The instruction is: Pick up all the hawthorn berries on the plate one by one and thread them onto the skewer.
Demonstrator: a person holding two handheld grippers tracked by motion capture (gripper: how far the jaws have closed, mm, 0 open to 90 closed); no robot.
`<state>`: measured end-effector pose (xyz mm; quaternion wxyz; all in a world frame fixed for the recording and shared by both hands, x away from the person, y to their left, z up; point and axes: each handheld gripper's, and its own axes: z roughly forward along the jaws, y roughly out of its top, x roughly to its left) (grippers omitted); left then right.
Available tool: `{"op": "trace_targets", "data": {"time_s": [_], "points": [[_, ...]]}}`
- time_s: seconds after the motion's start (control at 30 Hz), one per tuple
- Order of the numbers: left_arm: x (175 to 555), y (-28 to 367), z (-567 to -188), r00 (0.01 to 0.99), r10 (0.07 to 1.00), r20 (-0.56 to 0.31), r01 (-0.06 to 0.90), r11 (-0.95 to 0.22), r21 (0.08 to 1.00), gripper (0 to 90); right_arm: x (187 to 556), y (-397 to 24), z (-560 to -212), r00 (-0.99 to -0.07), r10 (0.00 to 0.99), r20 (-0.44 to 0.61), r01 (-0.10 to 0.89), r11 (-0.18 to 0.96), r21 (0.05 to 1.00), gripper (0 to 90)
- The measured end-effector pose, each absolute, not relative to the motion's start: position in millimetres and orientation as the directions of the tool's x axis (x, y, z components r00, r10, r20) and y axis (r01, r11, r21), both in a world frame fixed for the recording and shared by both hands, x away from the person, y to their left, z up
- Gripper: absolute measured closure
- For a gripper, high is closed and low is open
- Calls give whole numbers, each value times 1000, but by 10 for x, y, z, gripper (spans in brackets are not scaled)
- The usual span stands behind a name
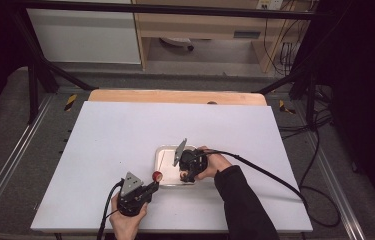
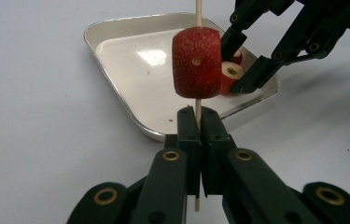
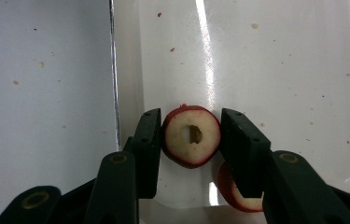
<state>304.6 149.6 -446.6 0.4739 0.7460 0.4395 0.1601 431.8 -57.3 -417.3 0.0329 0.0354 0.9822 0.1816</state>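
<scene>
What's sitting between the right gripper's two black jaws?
A cored red fruit slice, cut face up, pinched by the right gripper over the white metal tray, per the right gripper view.

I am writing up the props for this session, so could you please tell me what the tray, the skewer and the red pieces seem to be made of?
Tray: probably polished metal, judging by its bright, mirror-like rim and glare.
Skewer: looks like pale wood or bamboo, thin, matte, uncoated.
Red piece on the skewer: seemingly real fruit, dull speckled red skin.
Red piece in the right gripper: pale flesh, cored hole.
</scene>
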Motion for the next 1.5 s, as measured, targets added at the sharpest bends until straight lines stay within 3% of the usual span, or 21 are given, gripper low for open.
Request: {"op": "trace_targets", "data": {"time_s": [0.2,0.43,0.47,0.5,0.6,0.7,0.8,1.13,1.5], "points": [[3035,1497,-4457,563,807,-179,497,-158,853,883,4300,-602,-4070,-988,145,-58,110,906,408,601],[3000,1490,-4441,565,806,-176,477,-145,867,883,4279,-746,-3854,-939,341,32,293,750,593,601],[2996,1488,-4439,565,806,-176,474,-142,869,883,4273,-822,-3798,-901,424,96,379,657,652,601],[2991,1483,-4438,567,805,-176,471,-141,871,883,4273,-822,-3798,-901,424,96,379,657,652,601],[2977,1461,-4435,571,802,-177,464,-138,875,883,4274,-960,-3730,-827,517,221,495,483,722,602],[2965,1425,-4436,576,798,-176,458,-136,879,883,4245,-1118,-3691,-737,560,380,596,272,755,602],[2957,1405,-4434,580,795,-177,456,-137,879,883,4212,-1206,-3683,-680,556,478,637,124,761,602],[2918,1273,-4417,595,785,-174,442,-139,886,883,4112,-1213,-3686,-572,535,621,637,-186,748,602],[2946,1116,-4403,596,784,-173,448,-146,882,883,4042,-1137,-3698,-541,502,675,600,-333,728,602]]}}
